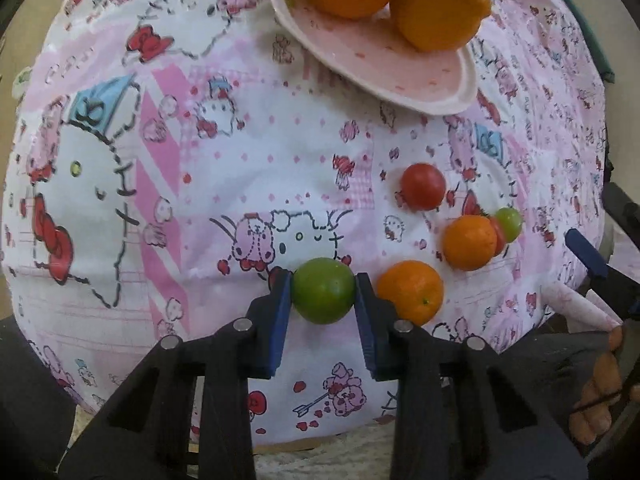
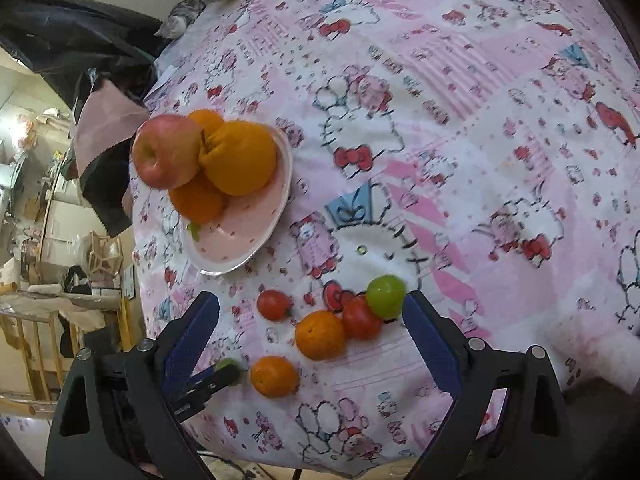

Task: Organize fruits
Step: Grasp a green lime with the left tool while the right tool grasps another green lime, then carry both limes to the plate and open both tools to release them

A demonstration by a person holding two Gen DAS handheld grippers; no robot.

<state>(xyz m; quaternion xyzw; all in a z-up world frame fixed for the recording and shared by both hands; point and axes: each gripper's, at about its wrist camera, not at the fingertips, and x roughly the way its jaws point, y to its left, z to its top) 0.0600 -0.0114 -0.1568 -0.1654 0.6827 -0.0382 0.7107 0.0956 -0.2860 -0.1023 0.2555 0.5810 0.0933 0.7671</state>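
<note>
- Your left gripper (image 1: 323, 294), in its own wrist view at 6 o'clock, has its blue pads closed to about the width of one small round green fruit (image 1: 323, 296). Both pads press its sides. I can't tell whether it is lifted or sitting on the pink cartoon-print cloth (image 1: 240, 140).
- I judge that this grip across the widest part is meant to stop the fruit rolling out.
- Just beside that fruit at 3 o'clock lies a small orange citrus (image 1: 412, 298), apart from the right pad or barely so; mind it as you lift.
- Further toward 2 o'clock is a loose cluster: a red tomato (image 1: 423, 186) alone, then a second orange citrus (image 1: 469, 242) touching another red tomato (image 2: 360, 318) and a second green fruit (image 1: 509, 224).
- At 12 o'clock the pink speckled shallow plate (image 1: 380, 64) already carries large oranges (image 1: 440, 16). The right wrist view also shows a red-yellow apple (image 2: 166, 150) piled there. This is likely where the small fruit go, though bare plate remains only on the near side.
- Your right gripper (image 2: 310, 338) is spread wide and holds nothing. It frames the cluster from 6 o'clock. Its right pad (image 2: 430, 342) is just beside the second green fruit, and I can't tell if they touch.
</note>
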